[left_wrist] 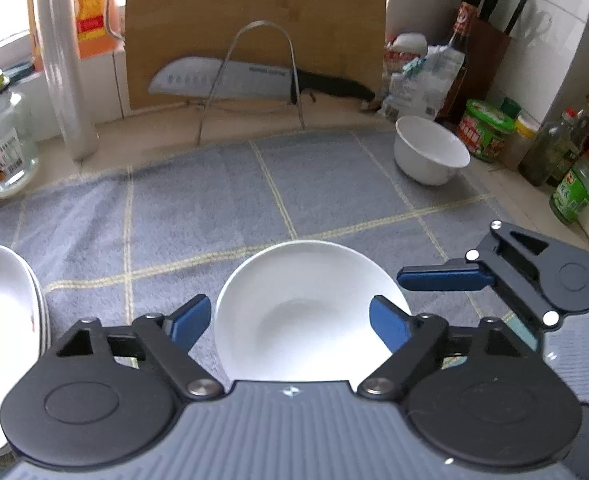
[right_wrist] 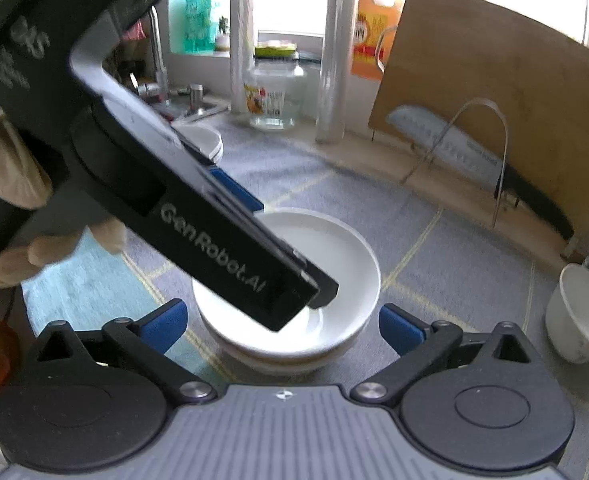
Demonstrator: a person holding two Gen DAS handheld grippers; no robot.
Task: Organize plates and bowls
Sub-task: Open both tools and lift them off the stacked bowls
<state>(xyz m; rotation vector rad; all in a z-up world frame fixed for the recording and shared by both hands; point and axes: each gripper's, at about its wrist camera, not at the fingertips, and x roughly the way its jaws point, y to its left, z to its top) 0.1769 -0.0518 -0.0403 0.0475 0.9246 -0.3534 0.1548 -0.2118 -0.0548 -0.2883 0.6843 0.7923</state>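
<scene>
Mid-stacking step. Left hand-held gripper spread wide over white plate, holding nothing; plate tops a small stack on the checked mat on the desk. Right hand-held gripper also wide, empty, just beside. Next, probably: fetch white bowl at far right.

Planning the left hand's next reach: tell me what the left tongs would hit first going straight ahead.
The left tongs are open right over the white plate, so that comes first. Beyond it lies bare grey mat, then the knife rack; depth is hard to judge.
</scene>
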